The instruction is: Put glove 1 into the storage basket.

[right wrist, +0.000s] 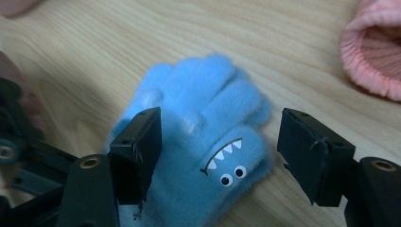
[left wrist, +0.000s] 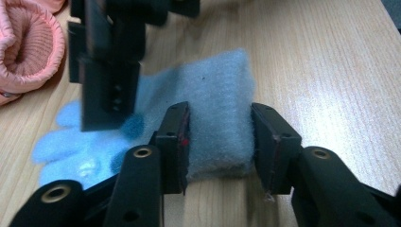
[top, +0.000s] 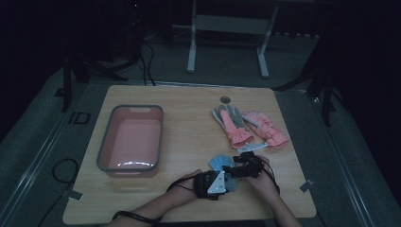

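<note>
Our left gripper (left wrist: 220,142) has its jaws set either side of the blue glove's (left wrist: 208,109) cuff, apart and not quite pinching, probably to pin that end. Our right gripper (right wrist: 217,156) has jaws wide apart over the finger end, so we can lift it off the tabletop (top: 189,123) near the front edge. No writing, just a toothy monster face; pink gloves (top: 248,125) and pink tub (top: 130,137) sit farther off

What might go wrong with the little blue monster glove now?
The left tongs only straddle the blue glove's cuff, so it may slip free when lifted. The right tongs stand open over the fingers and might pinch just fluff. Dragging it could bump the pink gloves nearby.
</note>
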`<move>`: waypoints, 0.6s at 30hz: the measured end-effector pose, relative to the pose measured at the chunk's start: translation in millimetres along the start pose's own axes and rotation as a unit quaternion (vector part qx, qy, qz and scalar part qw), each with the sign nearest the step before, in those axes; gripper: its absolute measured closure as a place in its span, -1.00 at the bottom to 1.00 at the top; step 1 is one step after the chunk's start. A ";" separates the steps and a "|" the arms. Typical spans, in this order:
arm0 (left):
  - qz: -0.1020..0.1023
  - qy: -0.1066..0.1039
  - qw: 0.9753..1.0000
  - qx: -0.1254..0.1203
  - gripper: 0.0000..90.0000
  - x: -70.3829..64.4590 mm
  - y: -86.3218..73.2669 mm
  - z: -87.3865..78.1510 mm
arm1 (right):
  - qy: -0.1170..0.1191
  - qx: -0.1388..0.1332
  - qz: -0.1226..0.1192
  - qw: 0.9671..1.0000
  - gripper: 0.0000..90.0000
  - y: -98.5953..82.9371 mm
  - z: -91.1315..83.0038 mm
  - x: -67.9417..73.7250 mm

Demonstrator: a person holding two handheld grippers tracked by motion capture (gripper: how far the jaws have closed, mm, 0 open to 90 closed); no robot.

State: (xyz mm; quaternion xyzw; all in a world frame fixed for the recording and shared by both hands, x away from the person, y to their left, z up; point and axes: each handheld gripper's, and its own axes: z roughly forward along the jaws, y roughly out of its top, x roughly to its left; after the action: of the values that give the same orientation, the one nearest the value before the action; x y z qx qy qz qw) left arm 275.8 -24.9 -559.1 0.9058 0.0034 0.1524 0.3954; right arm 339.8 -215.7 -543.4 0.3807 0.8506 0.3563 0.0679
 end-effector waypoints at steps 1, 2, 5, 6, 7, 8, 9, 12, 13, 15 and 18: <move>0.000 0.001 1.000 0.000 0.39 -0.1 -0.3 -0.2 | -0.003 0.003 -0.003 1.000 -0.32 -1.0 1.8 0.8; -0.002 0.002 1.000 0.000 0.40 -0.5 -0.6 -0.2 | -0.003 0.005 -0.003 1.000 -0.32 -2.1 3.6 1.1; 0.001 0.003 1.000 0.000 0.48 -1.1 -1.0 -0.7 | -0.006 -0.003 -0.009 1.000 -0.32 -3.2 5.0 2.0; -0.004 0.001 1.000 0.000 0.48 0.2 -0.8 -1.4 | -0.008 -0.003 -0.011 1.000 -0.31 -3.0 5.5 2.9; -0.007 0.000 1.000 0.000 0.56 1.0 -0.8 -1.8 | -0.006 -0.004 -0.021 1.000 -0.11 -2.9 6.3 5.3; -0.009 -0.003 1.000 0.001 0.59 2.0 -1.0 -2.5 | -0.002 -0.004 -0.025 1.000 -0.07 -2.7 6.8 6.8; -0.013 -0.006 1.000 0.000 0.61 3.0 -1.2 -2.8 | -0.001 -0.005 -0.030 1.000 0.06 -2.6 7.5 8.3; -0.027 -0.017 0.999 0.000 0.66 6.8 -1.7 -3.9 | 0.030 0.000 -0.028 0.999 0.50 -1.0 8.8 10.1; -0.033 -0.022 0.999 -0.001 0.67 8.0 -1.6 -4.0 | 0.043 0.004 -0.027 0.999 0.62 -0.5 9.6 10.5; -0.039 -0.031 0.999 0.000 0.69 10.8 -1.4 -4.9 | 0.059 0.010 -0.016 0.998 0.69 1.1 10.7 9.2; -0.046 -0.038 0.998 0.004 0.72 14.5 -0.8 -7.9 | 0.058 0.005 -0.009 0.998 0.74 1.6 10.4 8.2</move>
State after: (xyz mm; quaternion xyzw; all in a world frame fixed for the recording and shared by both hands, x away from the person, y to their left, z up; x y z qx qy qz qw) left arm 287.5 -16.9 -550.7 0.9114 0.0306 0.0994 0.3983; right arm 339.0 -203.4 -548.7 0.3522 0.8583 0.3726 0.0196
